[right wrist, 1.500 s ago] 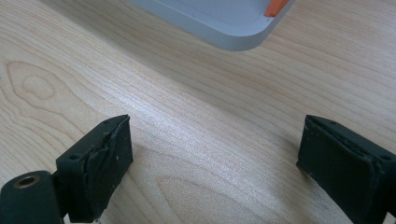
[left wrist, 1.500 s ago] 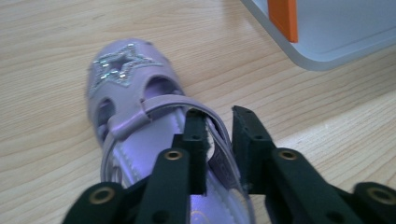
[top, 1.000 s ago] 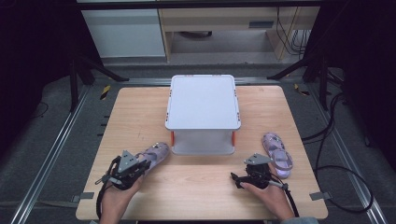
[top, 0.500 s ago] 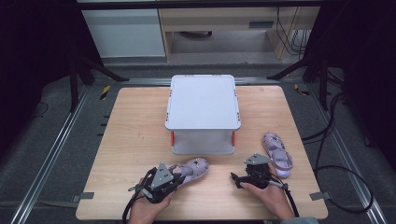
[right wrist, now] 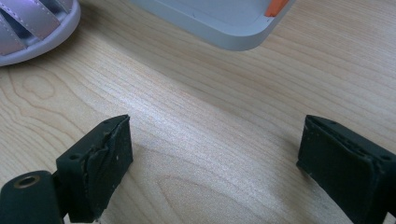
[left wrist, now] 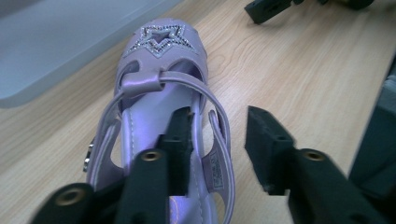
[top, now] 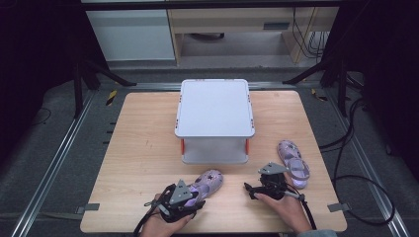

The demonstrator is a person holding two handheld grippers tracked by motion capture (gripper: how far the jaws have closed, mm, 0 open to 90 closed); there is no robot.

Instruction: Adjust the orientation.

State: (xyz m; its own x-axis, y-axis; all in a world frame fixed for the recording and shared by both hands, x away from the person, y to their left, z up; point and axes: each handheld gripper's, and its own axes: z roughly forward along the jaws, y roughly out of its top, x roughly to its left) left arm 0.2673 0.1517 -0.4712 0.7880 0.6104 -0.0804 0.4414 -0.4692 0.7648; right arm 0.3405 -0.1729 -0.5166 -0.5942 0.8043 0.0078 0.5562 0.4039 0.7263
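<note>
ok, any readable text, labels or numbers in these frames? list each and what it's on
None can be read.
Printed label on the insole of the purple sandal, beside the left gripper: print too small and blurred to read.
White box, table, second sandal: no markings seen.

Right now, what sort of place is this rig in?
Probably a lab recording station, not a home: a light wooden table on a dark metal frame, black cables trailing over grey floor, and one grey lidded plastic box with two purple sandals.
</note>
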